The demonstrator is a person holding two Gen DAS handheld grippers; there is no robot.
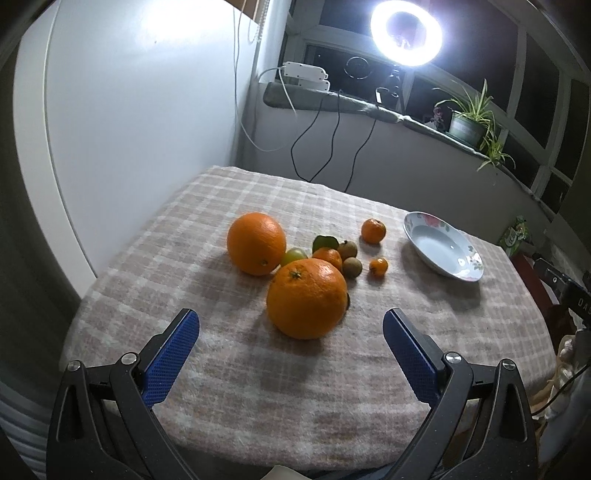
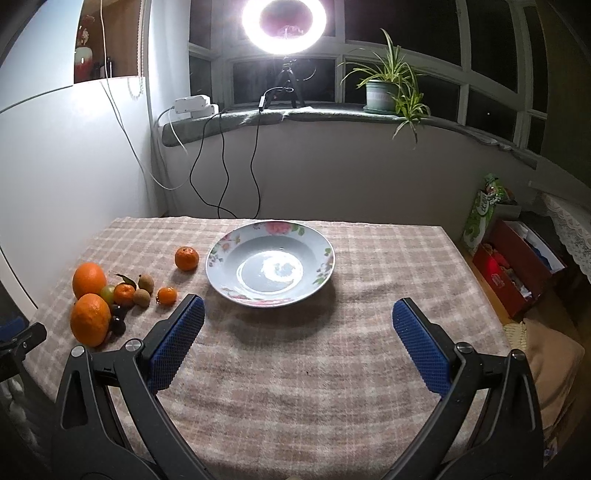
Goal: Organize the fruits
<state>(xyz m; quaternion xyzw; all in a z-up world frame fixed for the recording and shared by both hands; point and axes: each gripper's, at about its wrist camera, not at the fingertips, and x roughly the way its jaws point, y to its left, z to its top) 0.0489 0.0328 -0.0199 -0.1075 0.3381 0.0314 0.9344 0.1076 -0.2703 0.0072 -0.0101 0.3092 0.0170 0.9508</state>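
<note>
Two large oranges lie on the checked tablecloth: the near orange (image 1: 306,298) (image 2: 89,319) and the far orange (image 1: 256,243) (image 2: 88,279). Around them lie small mandarins (image 1: 373,230) (image 2: 186,258), brown kiwi-like fruits (image 1: 351,267) (image 2: 142,297), a green fruit (image 1: 293,254) and dark cherries (image 2: 118,326). An empty floral plate (image 1: 443,246) (image 2: 270,263) sits to their right. My left gripper (image 1: 291,325) is open, just short of the near orange. My right gripper (image 2: 297,317) is open and empty, just short of the plate.
The table (image 2: 295,387) stands against a white wall on the left. Behind it a windowsill holds a ring light (image 2: 283,22), a power strip with hanging cables (image 2: 194,105) and a potted plant (image 2: 384,88). A red box (image 2: 517,266) sits on the floor at right.
</note>
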